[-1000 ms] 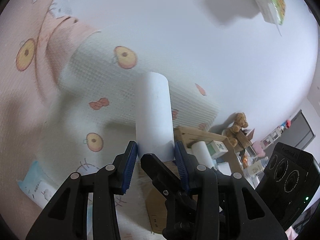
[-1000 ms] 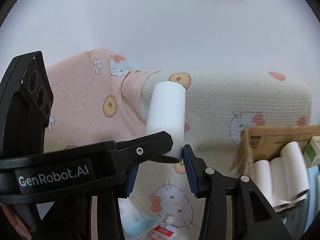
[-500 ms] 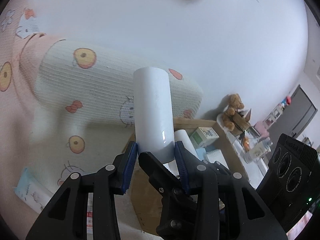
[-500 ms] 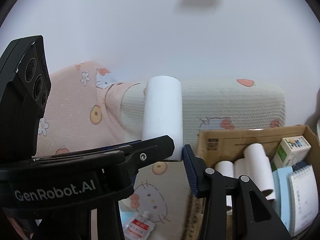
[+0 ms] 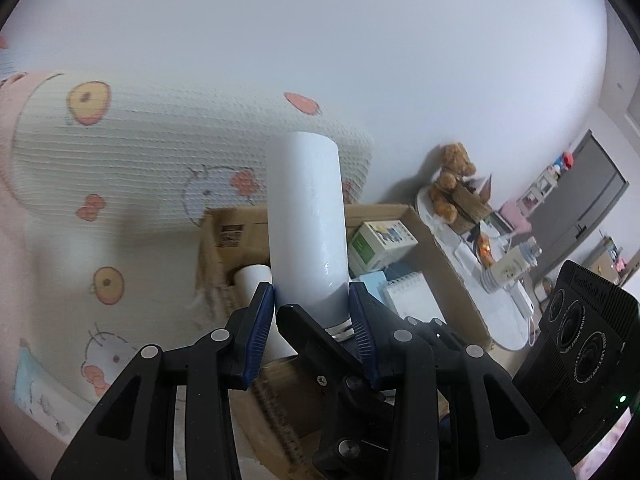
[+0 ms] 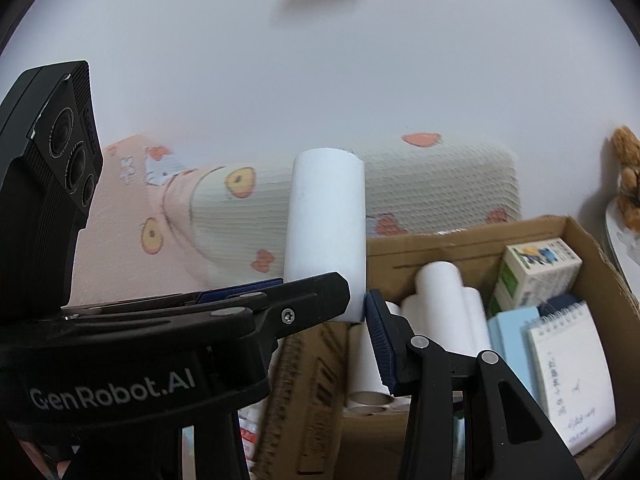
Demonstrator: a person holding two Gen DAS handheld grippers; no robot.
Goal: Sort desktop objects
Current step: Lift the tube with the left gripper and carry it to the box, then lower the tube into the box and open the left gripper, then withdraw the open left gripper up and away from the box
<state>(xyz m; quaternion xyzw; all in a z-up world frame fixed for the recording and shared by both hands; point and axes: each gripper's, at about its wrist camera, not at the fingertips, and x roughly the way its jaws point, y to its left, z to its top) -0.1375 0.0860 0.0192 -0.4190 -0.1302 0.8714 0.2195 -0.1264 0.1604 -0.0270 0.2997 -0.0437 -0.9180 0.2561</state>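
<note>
My left gripper [image 5: 312,312] is shut on the lower end of a smooth white roll [image 5: 306,216] that stands upright above the near edge of a cardboard box [image 5: 224,232]. My right gripper [image 6: 326,304] is shut on a second white roll [image 6: 326,232], held upright just left of the same cardboard box [image 6: 460,240]. Several white rolls [image 6: 440,296] lie inside the box, beside a green-and-white carton [image 6: 536,272], a blue pad and a spiral notepad [image 6: 568,376]. The left gripper's camera body [image 6: 48,152] shows at the left of the right wrist view.
A patterned cream pillow [image 5: 132,152] and pink bedding [image 6: 120,224] lie behind the box against a white wall. A round white side table [image 5: 472,264] with a teddy bear [image 5: 452,180] stands to the right. Small packets [image 5: 36,384] lie on the bedding at lower left.
Both grippers have swung to the right with their rolls still held. The cardboard box and its contents have come into view beneath and beside them; the pillow has slid left.
</note>
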